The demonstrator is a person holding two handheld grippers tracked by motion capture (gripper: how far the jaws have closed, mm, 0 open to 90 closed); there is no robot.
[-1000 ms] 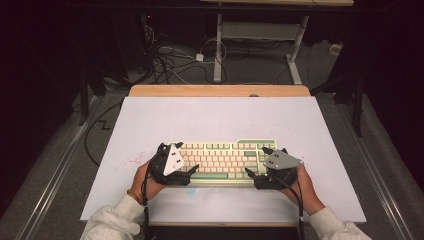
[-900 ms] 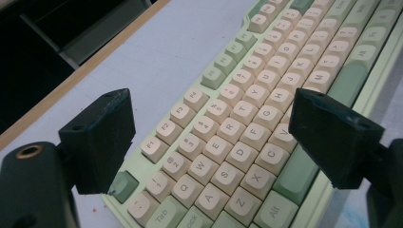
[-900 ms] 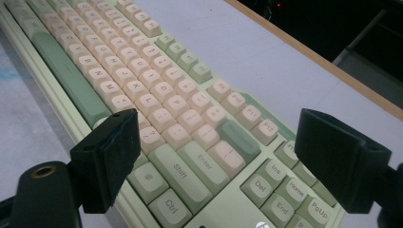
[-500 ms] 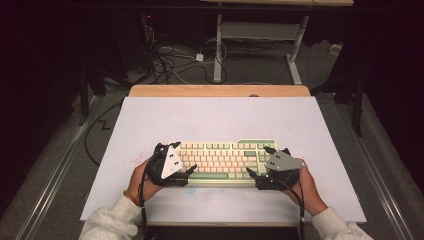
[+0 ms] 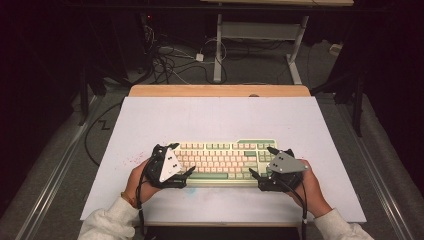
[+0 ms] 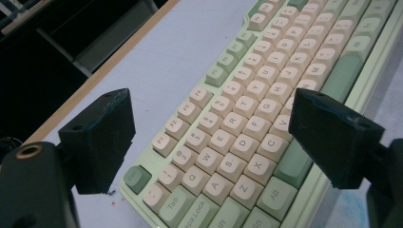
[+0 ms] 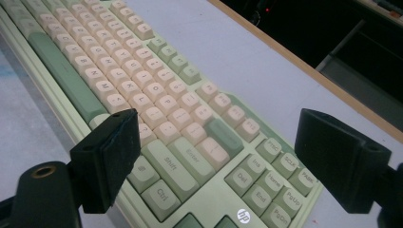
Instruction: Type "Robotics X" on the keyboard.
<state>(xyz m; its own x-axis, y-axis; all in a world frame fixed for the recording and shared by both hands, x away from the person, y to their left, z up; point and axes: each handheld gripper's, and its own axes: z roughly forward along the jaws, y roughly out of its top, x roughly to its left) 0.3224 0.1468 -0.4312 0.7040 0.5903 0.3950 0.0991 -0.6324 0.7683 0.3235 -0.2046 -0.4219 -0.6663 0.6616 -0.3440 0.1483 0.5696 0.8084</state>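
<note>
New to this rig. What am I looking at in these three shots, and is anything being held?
No robot arm here: a person holds a handheld two-jaw claw in each hand. The high view looks down on the table from above the person's side. It shows the left claw at the left end of a green and cream HP keyboard and the right claw at its right end. The other two pictures come from cameras riding on the claws, each looking along its own black jaws. Both claws are open, jaws spread wide on either side of the keyboard ends. Nothing is gripped.
</note>
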